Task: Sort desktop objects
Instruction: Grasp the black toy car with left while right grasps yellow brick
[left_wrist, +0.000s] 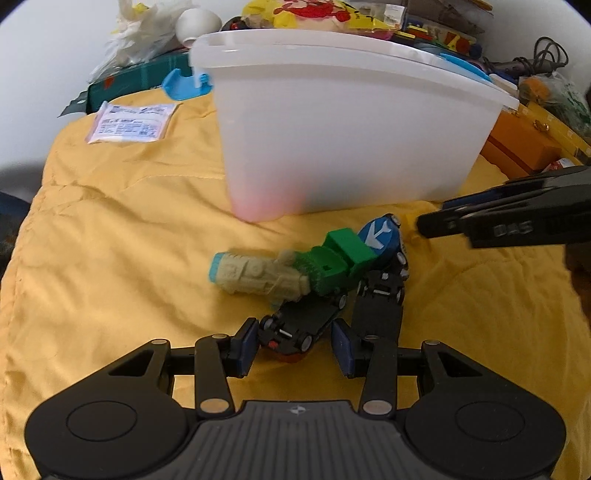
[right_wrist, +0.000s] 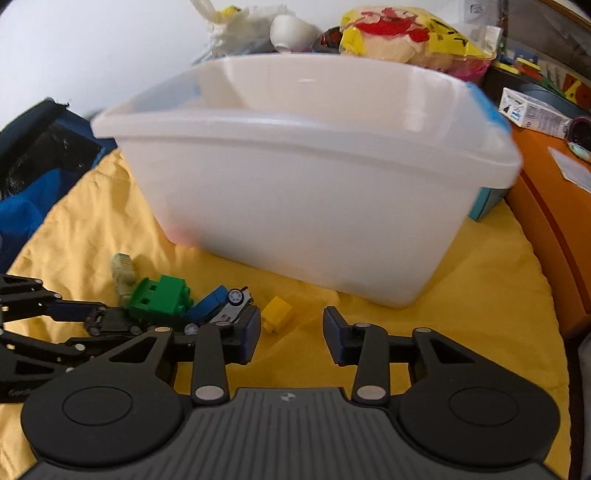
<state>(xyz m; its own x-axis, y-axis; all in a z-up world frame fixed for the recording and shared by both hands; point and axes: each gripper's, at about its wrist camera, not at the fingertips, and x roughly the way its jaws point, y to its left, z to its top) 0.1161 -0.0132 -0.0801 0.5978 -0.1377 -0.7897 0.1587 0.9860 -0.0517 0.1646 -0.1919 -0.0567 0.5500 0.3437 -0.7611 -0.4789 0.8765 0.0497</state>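
- Black toy car (left_wrist: 295, 326), lying on the yellow cloth (left_wrist: 110, 258) in front of the white tub (left_wrist: 343, 140), sits between the left gripper (left_wrist: 295, 343) fingers, which look spread and not yet closed on it.
- Green toy truck (left_wrist: 332, 262), a beige toy (left_wrist: 258, 275) and a blue car (left_wrist: 380, 240) crowd against it; close squarely on the car's sides and lift straight up so the neighbours aren't dragged.
- Right gripper (right_wrist: 291, 332) hovers released near a yellow block (right_wrist: 277, 312).
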